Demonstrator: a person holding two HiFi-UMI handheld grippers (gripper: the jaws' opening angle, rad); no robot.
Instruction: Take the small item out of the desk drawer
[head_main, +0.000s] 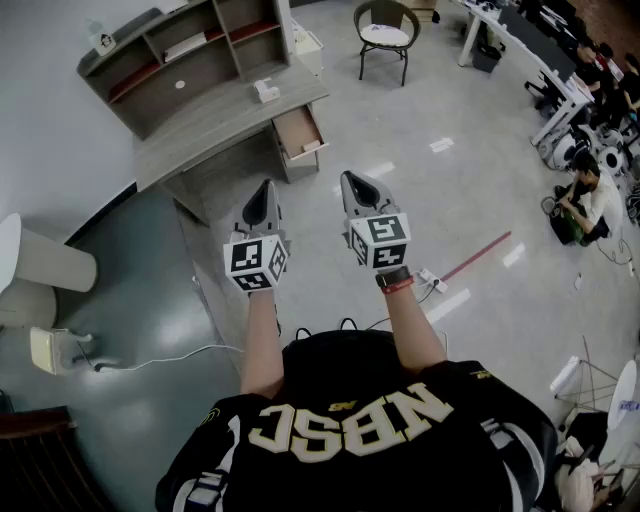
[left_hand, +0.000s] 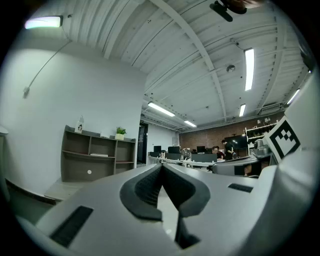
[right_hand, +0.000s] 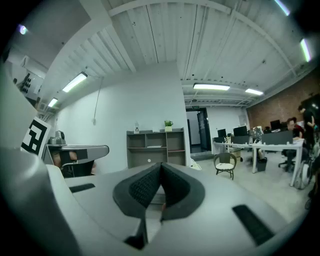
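The grey desk with a shelf unit stands some way ahead of me. Its drawer on the right side is pulled open; from here I cannot make out what lies inside. My left gripper and right gripper are held side by side in front of my body, well short of the desk and pointing towards it. In the left gripper view the left gripper is shut with nothing between its pads. In the right gripper view the right gripper is shut and empty too.
A small white box sits on the desk top. A chair stands beyond the desk to the right. A power strip and a red floor line lie to my right. People sit by white tables at the far right.
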